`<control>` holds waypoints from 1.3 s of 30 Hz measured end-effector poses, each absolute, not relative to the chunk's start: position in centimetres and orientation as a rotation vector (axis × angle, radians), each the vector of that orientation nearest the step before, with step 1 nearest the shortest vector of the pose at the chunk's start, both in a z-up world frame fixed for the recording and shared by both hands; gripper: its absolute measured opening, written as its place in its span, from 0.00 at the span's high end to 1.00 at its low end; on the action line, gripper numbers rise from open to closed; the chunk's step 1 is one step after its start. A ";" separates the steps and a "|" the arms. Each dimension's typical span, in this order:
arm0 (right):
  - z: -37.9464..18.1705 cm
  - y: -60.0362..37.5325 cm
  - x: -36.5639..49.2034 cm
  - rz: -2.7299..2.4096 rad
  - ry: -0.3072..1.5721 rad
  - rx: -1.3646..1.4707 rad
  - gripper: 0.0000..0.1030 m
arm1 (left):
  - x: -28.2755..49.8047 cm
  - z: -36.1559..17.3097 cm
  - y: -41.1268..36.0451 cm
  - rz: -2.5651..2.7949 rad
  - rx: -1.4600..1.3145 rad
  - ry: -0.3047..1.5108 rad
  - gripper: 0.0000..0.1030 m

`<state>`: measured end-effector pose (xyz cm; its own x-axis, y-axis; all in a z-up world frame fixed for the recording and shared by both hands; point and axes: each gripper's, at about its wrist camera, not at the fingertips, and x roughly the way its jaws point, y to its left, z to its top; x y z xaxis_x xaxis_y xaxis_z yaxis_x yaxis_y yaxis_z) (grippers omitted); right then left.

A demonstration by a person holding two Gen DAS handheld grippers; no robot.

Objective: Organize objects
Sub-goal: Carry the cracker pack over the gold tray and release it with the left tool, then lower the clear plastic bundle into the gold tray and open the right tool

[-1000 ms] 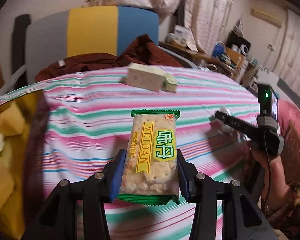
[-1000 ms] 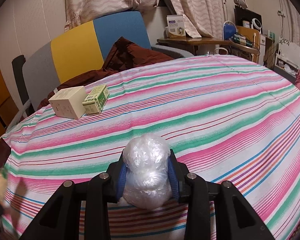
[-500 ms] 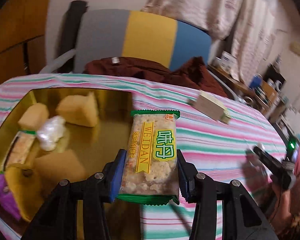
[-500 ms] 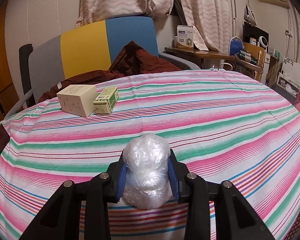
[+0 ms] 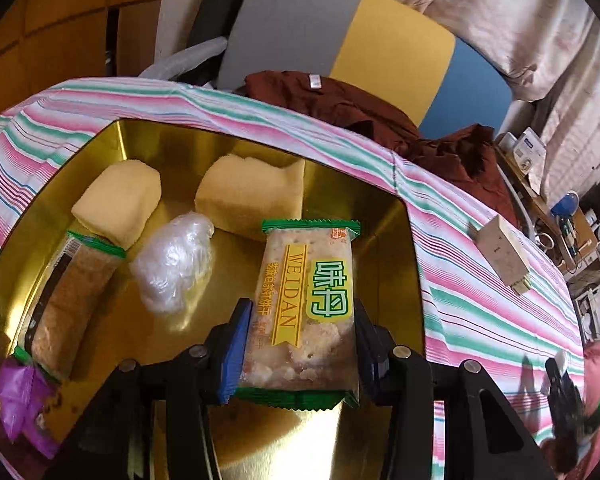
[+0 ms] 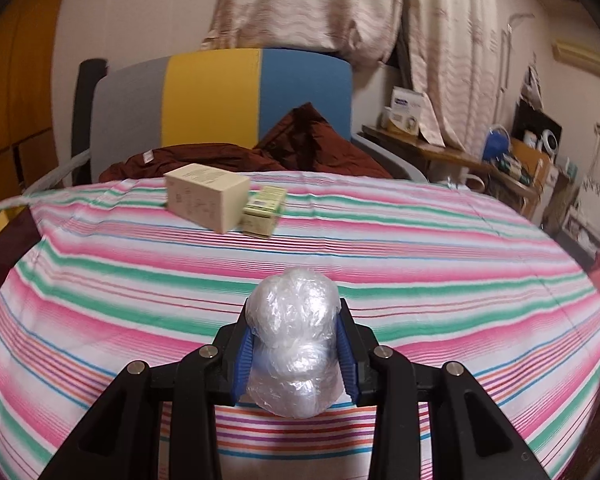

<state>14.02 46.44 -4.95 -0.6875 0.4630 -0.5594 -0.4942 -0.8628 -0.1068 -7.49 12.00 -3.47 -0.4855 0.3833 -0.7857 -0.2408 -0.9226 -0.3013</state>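
My left gripper (image 5: 300,328) is shut on a green-edged cracker packet (image 5: 306,304) and holds it over a gold tin tray (image 5: 396,240). In the tray lie two yellow cake pieces (image 5: 118,200) (image 5: 250,196), a clear plastic-wrapped ball (image 5: 172,262), another cracker packet (image 5: 72,300) and a purple wrapper (image 5: 18,408). My right gripper (image 6: 296,340) is shut on a second clear plastic-wrapped ball (image 6: 294,344) above the striped tablecloth (image 6: 420,264). The right gripper's dark shape (image 5: 564,388) shows at the lower right of the left wrist view.
A cream box (image 6: 206,196) and a small green box (image 6: 264,210) stand together at the table's far side. Behind it is a grey, yellow and blue chair (image 6: 220,108) with a brown garment (image 6: 284,148). A cluttered side table (image 6: 480,160) stands at the right.
My left gripper has swung left with the cracker packet, from over the striped cloth to above the gold tray. The right gripper's view shifted slightly, with the boxes now nearer the centre.
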 end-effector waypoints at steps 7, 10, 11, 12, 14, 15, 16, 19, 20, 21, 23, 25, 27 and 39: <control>-5.1 45.8 13.6 2.500 0.046 -0.818 0.65 | -8.3 -3.9 12.6 2.423 -1.349 -0.235 0.36; -5.2 45.9 13.6 2.500 0.049 -0.813 0.65 | -7.0 -2.7 12.2 2.470 -1.230 -0.257 0.18; -5.2 45.9 13.6 2.500 0.048 -0.814 0.65 | -6.3 -2.3 12.0 2.475 -1.185 -0.259 0.16; -5.2 45.8 13.6 2.500 0.044 -0.815 0.65 | -5.4 -1.8 11.8 2.483 -1.132 -0.258 0.12; -5.2 45.7 13.4 2.501 0.032 -0.823 0.65 | -4.0 -1.1 11.6 2.501 -1.059 -0.252 0.06; -5.2 45.5 13.3 2.501 0.022 -0.828 0.65 | -3.3 -0.8 11.4 2.505 -1.023 -0.240 0.03; -5.2 45.3 13.3 2.501 0.018 -0.830 0.65 | -2.4 -0.6 11.3 2.511 -0.983 -0.220 0.03; -4.9 44.6 13.2 2.521 0.044 -0.848 0.65 | 0.1 0.0 11.0 2.546 -0.887 -0.138 0.00; -4.7 44.3 13.2 2.535 0.077 -0.853 0.65 | 0.8 0.1 10.7 2.557 -0.858 -0.116 0.00; -4.6 44.1 13.3 2.548 0.107 -0.853 0.65 | 1.5 0.1 10.4 2.572 -0.827 -0.097 0.00; -4.3 43.4 13.2 2.578 0.172 -0.851 0.65 | 2.7 0.1 9.7 2.587 -0.785 -0.071 0.00; -3.9 42.4 12.8 2.613 0.230 -0.851 0.65 | 3.3 -0.1 9.0 2.594 -0.769 -0.053 0.00; -3.6 41.1 12.3 2.657 0.289 -0.865 0.65 | 3.9 -0.3 8.5 2.588 -0.777 -0.050 0.00; 0.1 28.3 8.1 3.080 0.300 -0.987 0.65 | 4.0 0.8 2.0 2.732 -0.768 -0.276 0.00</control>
<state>8.13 28.27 0.13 -0.8103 -0.1568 -0.5646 0.0449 -0.9773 0.2070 3.96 1.99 0.84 -0.8161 0.3250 -0.4778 -0.2229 -0.9399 -0.2586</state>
